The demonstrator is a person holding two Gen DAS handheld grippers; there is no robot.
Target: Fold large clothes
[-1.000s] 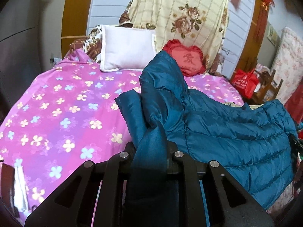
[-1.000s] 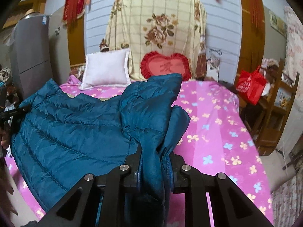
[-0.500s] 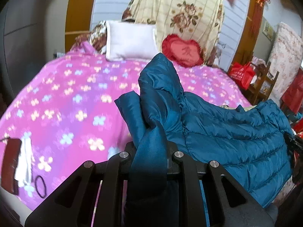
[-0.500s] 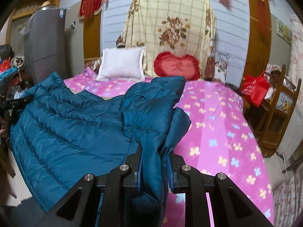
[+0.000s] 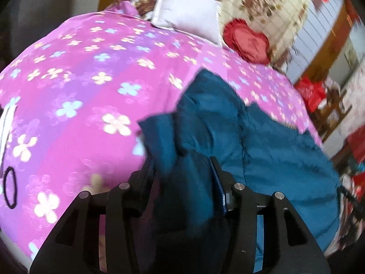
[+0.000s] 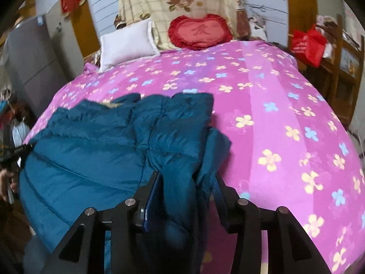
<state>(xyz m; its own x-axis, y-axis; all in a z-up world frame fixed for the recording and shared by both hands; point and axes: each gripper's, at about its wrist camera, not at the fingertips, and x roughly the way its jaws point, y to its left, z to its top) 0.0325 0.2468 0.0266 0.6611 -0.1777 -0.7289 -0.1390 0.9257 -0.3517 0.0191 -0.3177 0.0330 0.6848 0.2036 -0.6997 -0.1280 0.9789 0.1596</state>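
While both claws, the left claw [image 5: 182,166] and right claw [image 6: 186,182], have just been opening around the blue jacket [image 6: 109,146] on the bed [image 6: 273,105], back out straight to keep it flat.

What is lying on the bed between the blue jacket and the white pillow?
Only bare flowered bedspread lies between the jacket and pillow, clearest in the right wrist view.

Your two wrist views look steeply down the fingers, close over the bed [image 5: 68,96] (shared: the blue jacket [image 6: 95,150], frame bottom).
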